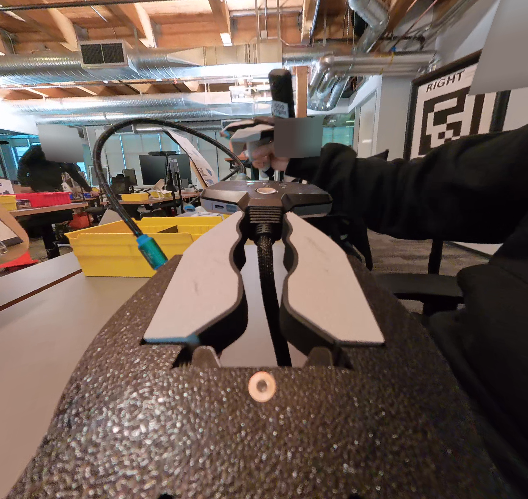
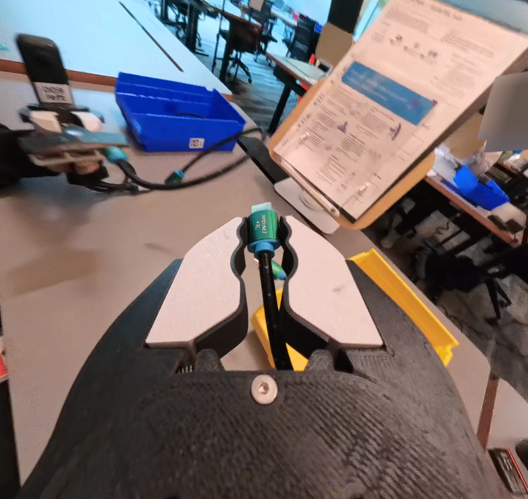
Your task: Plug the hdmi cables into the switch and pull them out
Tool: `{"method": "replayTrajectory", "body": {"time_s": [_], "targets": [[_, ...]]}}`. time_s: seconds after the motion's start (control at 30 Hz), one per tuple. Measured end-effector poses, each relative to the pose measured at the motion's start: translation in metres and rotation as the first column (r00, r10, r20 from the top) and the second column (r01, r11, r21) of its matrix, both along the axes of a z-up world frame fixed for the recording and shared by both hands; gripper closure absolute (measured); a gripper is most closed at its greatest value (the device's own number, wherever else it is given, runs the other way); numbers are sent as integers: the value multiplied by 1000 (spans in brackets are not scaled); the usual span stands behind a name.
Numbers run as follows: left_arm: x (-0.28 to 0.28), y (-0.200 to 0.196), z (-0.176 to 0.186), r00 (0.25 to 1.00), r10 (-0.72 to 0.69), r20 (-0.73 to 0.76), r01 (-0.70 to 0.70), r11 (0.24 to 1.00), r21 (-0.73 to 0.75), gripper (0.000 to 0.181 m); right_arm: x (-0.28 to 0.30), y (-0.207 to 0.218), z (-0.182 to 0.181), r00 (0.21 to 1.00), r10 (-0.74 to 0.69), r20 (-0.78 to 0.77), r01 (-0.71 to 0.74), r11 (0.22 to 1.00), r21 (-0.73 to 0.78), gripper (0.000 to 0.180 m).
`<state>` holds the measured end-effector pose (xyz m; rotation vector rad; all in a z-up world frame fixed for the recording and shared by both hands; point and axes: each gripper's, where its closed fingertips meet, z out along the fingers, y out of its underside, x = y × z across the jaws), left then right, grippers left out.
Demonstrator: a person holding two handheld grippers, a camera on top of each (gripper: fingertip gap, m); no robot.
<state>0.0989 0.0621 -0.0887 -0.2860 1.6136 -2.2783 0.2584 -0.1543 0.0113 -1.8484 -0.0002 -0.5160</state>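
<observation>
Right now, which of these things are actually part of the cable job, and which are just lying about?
Part of the job:
switch
green HDMI plug, clamped in right tool
black cable, clamped in left tool

Lying about:
blue bin
yellow bin
instruction sheet on stand

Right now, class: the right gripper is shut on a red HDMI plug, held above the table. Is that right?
Not quite. The plug in the right gripper is green with a blue collar, not red, as the right wrist view shows. The gripper is shut on it above the table.
</observation>
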Motion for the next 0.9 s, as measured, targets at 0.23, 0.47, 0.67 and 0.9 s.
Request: {"method": "replayTrajectory", "body": {"time_s": [0.23,0.47,0.67,0.9], "targets": [[1,8,-1,1000,-1,-4,1,1000,-20,158,88,-9,-30,979,-202,-3,202,979,-1,158],[5,10,-6,1000,-6,-25,5,1000,-28,158,143,6,-96,921,-370,-121,370,929,-27,158],[5,16,-4,1000,-10,-29,8,998,-65,158,153,11,-170,826,-494,-273,385,847,-366,157],[7,11,-10,999,-10,-45,8,999,-33,158,141,11,-223,519,-650,-555,381,757,-531,157]]}}
